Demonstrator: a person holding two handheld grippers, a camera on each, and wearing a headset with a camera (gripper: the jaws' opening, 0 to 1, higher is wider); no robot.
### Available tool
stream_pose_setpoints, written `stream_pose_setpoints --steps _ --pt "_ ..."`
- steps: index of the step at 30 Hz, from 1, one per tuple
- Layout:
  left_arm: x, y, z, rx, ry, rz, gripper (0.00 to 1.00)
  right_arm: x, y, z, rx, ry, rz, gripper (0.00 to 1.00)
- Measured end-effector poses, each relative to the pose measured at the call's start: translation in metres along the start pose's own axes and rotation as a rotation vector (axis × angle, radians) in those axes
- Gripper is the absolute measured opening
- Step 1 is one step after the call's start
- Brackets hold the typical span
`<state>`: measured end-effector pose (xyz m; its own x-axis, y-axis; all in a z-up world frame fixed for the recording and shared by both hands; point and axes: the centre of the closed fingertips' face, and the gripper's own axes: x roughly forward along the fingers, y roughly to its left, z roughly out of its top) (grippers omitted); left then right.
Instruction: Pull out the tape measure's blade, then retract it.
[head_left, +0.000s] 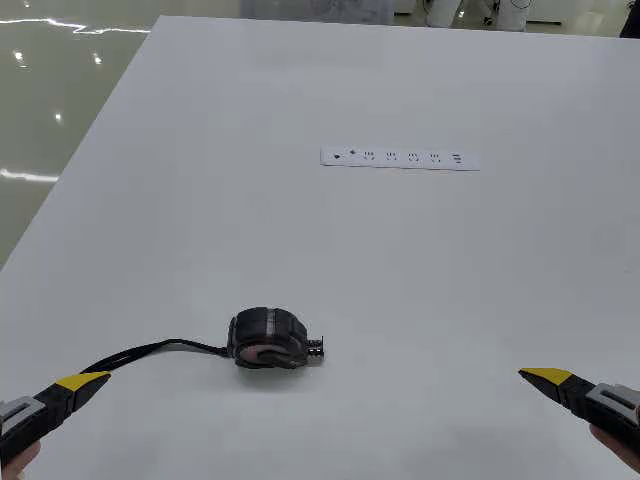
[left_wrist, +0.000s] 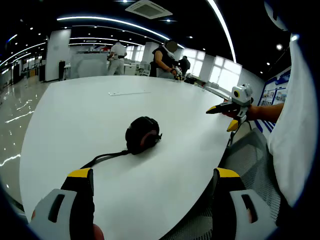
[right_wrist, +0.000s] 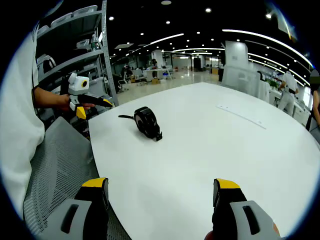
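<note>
tape measure (head_left: 268, 340) on table (head_left: 450, 300), power strip (head_left: 400, 158) behind

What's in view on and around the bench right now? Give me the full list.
tape measure: one, black, near the table's front edge, blade in
strap: one, black, trailing from the tape measure toward the left gripper
socket strip: one, white, farther back
table: one, white
mesh chair: one, grey, at the near edge
people: several, beyond the table
left gripper: yellow-tipped, open, empty
right gripper: yellow-tipped, open, empty
</note>
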<state>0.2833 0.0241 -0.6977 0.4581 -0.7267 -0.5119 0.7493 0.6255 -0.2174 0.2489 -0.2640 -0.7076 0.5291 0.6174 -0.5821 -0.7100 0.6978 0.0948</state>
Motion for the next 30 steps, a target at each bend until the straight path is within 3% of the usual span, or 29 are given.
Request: stream_pose_setpoints --steps 16,30 --pt "0.001 -0.001 0.001 0.006 0.005 -0.004 0.97 0.000 0.000 -0.002 -0.010 0.010 -0.003 0.87" --pt "0.010 0.003 0.011 0.022 0.001 -0.017 0.99 0.006 -0.005 0.001 -0.015 0.006 0.013 0.86"
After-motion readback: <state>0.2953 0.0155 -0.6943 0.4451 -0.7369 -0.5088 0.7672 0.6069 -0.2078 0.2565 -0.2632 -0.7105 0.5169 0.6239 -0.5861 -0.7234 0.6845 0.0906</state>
